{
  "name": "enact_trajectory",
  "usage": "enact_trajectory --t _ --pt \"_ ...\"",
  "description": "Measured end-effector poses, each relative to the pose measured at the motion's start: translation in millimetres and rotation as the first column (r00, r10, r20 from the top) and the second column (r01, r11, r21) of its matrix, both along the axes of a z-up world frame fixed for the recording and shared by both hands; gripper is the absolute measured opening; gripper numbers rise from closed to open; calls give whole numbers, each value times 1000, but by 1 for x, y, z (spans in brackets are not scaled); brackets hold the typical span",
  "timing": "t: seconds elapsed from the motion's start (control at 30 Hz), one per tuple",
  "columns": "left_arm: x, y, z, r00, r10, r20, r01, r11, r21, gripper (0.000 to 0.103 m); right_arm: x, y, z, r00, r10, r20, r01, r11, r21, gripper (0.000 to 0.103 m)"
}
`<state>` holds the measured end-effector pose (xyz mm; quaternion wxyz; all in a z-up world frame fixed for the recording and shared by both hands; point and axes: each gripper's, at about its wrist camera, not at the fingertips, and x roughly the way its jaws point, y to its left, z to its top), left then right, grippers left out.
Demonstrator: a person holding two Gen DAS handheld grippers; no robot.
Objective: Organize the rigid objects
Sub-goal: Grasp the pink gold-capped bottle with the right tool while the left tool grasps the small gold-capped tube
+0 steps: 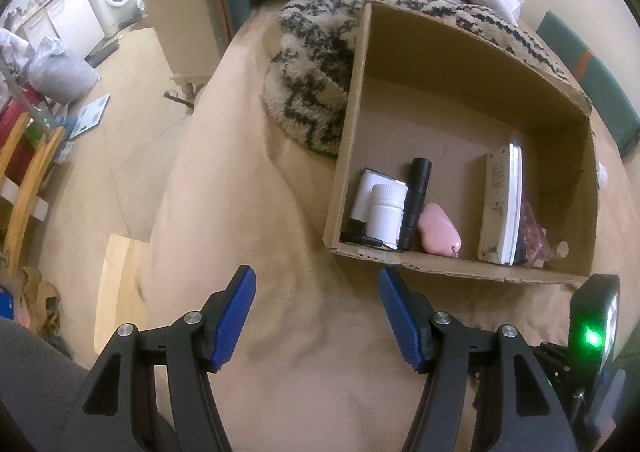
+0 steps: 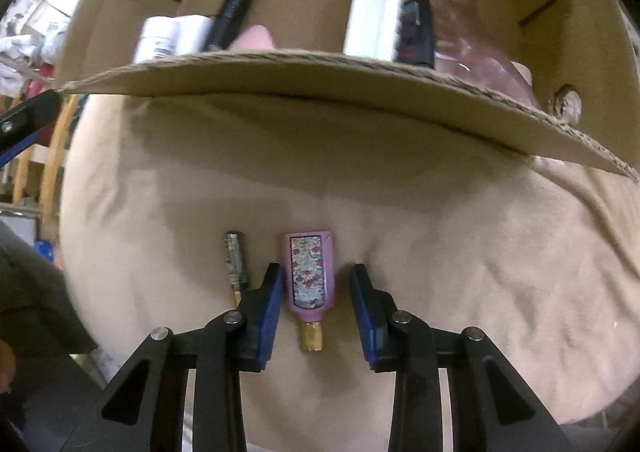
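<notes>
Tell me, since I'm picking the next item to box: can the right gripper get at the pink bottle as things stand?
Probably yes. The right gripper is open with the pink bottle lying between its jaws on the beige cover; only a small dark tube lies just outside.

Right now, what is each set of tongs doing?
Left tongs: open, holding nothing.
Right tongs: open around the pink floral glass bottle with gold cap, not clamped.

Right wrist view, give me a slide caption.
Open right claw straddles a pink bottle lying before the cardboard box.

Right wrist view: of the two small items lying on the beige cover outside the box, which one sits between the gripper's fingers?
The pink floral bottle with the gold cap; the narrow dark tube lies outside the right gripper.
</notes>
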<state>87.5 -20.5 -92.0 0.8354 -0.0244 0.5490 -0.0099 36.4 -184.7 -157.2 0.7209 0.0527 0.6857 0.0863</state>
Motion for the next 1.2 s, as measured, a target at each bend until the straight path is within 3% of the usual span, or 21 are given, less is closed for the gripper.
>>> enact_trajectory --t 0.03,0.1,0.23,0.47,0.57,0.77,0.83,1.0,1.2 --pt "0 -1 -1 1000 -2 -4 2 1000 0 61 0 3 0 1000 4 7 -4 1000 -8 36" --pt "1 -3 -3 1000 -8 -10 9 1000 5 61 0 6 2 999 19 27 -18 999 -30 26" --pt "-1 -6 -6 1000 -19 -10 19 999 28 61 -3 4 14 998 4 56 -4 1000 -11 26" --pt "1 -6 -11 999 -16 -33 17 1000 23 61 -19 -23 72 985 -56 161 39 993 108 26" --pt "0 -8 -11 999 -25 -34 26 1000 14 61 -26 -34 105 963 -61 262 24 990 142 26" --pt "-3 -16 -16 997 -60 -39 62 997 34 61 -35 -70 156 867 -132 481 51 983 176 26" --pt "-4 -19 -19 997 -71 -44 73 996 44 61 -38 -77 157 842 -178 509 91 977 191 26" --pt "-8 -27 -26 993 -94 -72 98 994 42 61 -25 -85 146 840 -249 481 149 960 238 26" --pt "-16 -61 -52 974 -113 -196 97 991 -87 58 -20 -91 145 835 -261 485 142 953 268 26"
